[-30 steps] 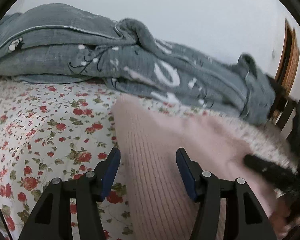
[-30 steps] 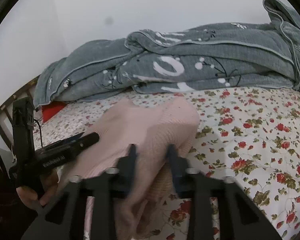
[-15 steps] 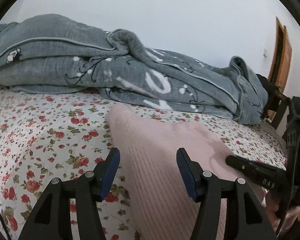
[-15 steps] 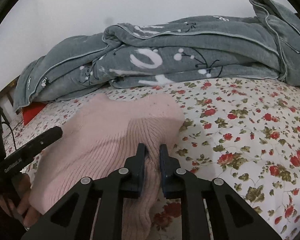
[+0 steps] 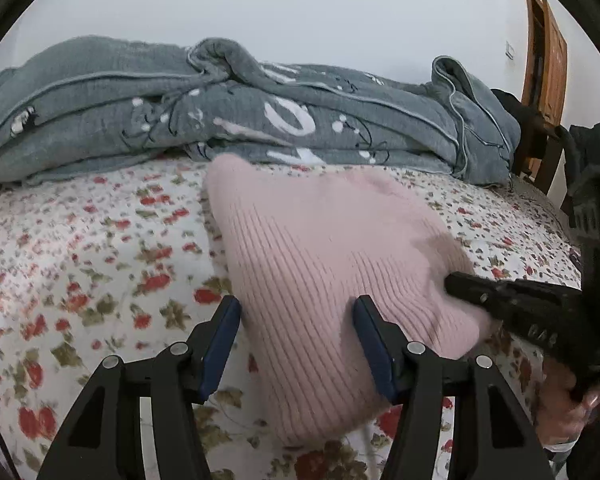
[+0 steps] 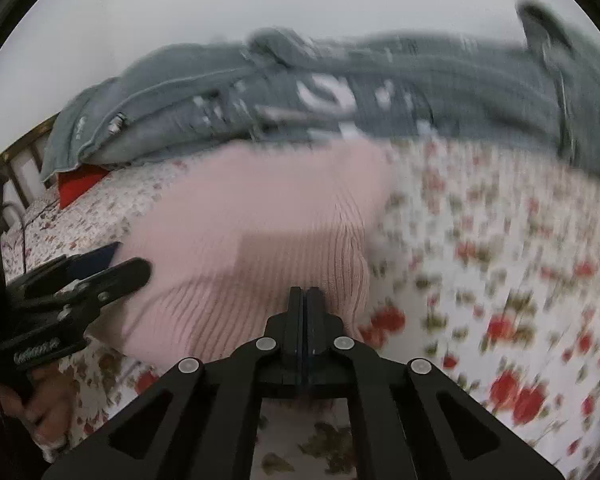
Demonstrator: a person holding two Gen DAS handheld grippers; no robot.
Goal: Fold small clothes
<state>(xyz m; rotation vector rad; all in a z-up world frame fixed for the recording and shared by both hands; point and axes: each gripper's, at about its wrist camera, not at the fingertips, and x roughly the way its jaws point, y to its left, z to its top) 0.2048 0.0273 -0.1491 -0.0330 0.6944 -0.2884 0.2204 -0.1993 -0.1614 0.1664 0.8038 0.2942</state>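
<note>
A pink ribbed knit garment (image 5: 320,260) lies folded on the floral bed sheet (image 5: 80,260); it also shows, blurred, in the right wrist view (image 6: 260,240). My left gripper (image 5: 296,328) is open, its blue pads either side of the garment's near end, holding nothing. My right gripper (image 6: 304,300) is shut at the garment's near right corner; the jaws look pressed together and I cannot see cloth between them. In the left wrist view the right gripper (image 5: 480,292) touches the garment's right edge.
A grey patterned blanket (image 5: 260,120) is piled along the back of the bed against the white wall. A wooden door (image 5: 544,60) and a dark chair (image 5: 540,148) stand at the right. A red item (image 6: 76,188) lies by the wooden headboard (image 6: 20,168).
The right gripper's jaws have closed fully and it is moving fast, blurring its view. The garment now lies more compact. The left gripper stays open and has shifted slightly.
</note>
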